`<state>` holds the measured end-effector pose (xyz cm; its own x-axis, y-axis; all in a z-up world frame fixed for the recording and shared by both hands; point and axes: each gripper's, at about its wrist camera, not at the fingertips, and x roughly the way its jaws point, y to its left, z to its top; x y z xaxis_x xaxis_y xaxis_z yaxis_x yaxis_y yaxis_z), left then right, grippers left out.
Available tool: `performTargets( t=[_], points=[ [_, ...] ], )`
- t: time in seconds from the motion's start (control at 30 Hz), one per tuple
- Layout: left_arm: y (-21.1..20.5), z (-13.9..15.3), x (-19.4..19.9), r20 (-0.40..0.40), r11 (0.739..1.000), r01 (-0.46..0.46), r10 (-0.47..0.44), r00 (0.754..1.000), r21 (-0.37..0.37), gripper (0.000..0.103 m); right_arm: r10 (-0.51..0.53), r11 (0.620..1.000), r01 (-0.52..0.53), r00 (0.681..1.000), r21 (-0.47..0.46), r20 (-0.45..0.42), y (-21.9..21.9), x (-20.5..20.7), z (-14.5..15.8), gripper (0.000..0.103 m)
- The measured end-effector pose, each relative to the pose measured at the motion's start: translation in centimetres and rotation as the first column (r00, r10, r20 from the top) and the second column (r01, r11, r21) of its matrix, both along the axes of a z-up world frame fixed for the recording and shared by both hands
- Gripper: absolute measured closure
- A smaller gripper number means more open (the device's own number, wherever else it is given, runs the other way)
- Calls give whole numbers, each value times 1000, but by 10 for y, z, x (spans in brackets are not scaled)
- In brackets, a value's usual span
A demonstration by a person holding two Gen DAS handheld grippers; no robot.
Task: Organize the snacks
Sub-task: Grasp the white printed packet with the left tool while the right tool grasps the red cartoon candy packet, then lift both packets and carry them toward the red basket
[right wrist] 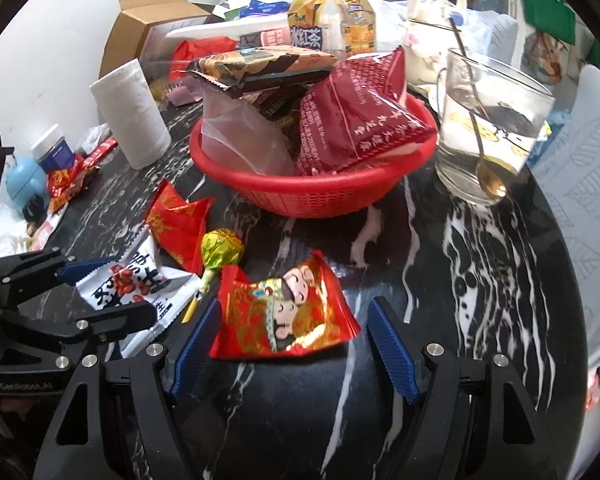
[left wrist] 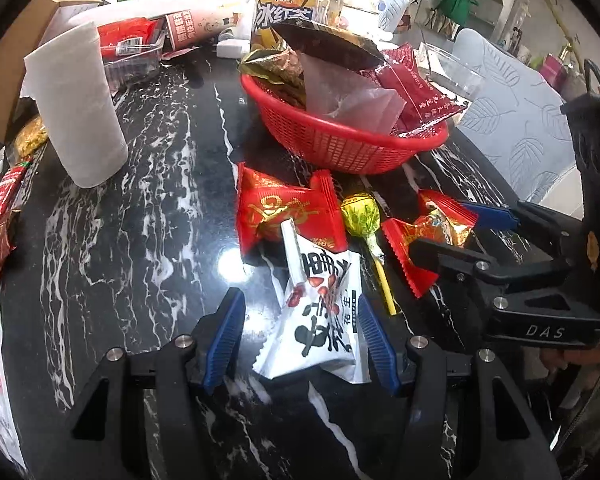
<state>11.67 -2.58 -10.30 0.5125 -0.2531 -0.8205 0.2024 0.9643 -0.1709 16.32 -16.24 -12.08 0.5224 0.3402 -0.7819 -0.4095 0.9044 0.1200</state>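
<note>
A white peanut packet (left wrist: 324, 320) lies on the black marble table (left wrist: 140, 240), between the blue pads of my left gripper (left wrist: 300, 300). Its jaws stand open and the left pad is clear of the packet. A red packet with cartoon figures (right wrist: 288, 316) lies between the pads of my right gripper (right wrist: 294, 304), which is also open around it. Each gripper shows in the other's view: the right gripper (left wrist: 446, 232) and the left gripper (right wrist: 108, 292). A yellow-green lollipop (right wrist: 222, 248) and a red-and-gold packet (right wrist: 176, 220) lie between the two. Behind them stands a red basket (right wrist: 312, 196) piled with snack bags.
A paper towel roll (right wrist: 132, 112) stands to the left of the basket. A glass cup with a spoon (right wrist: 488, 128) is to its right. An iced tea bottle (right wrist: 332, 20), a cardboard box (right wrist: 148, 20) and other clutter crowd the back. More packets lie at the left edge (left wrist: 0, 216).
</note>
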Motion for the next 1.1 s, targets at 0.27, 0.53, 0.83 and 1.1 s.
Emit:
performTargets(
  t=[0.27, 0.53, 0.83, 1.1],
  points=[
    [-5, -2, -5, 49, 998, 24, -27, 998, 55, 59, 16, 999, -16, 1000, -50, 8, 10, 0, -7, 37],
    [4, -1, -15, 44, 1000, 19, -20, 999, 21, 72, 15, 999, -15, 1000, -31, 7, 5, -15, -3, 63],
    [8, -1, -36, 19, 999, 27, -26, 999, -30, 73, -17, 999, 18, 1000, 29, -21, -6, -44, -2, 64],
    [3, 1, -56, 14, 998, 60, -60, 998, -32, 75, -33, 999, 33, 999, 30, -15, -13, -76, -2, 65]
  ],
)
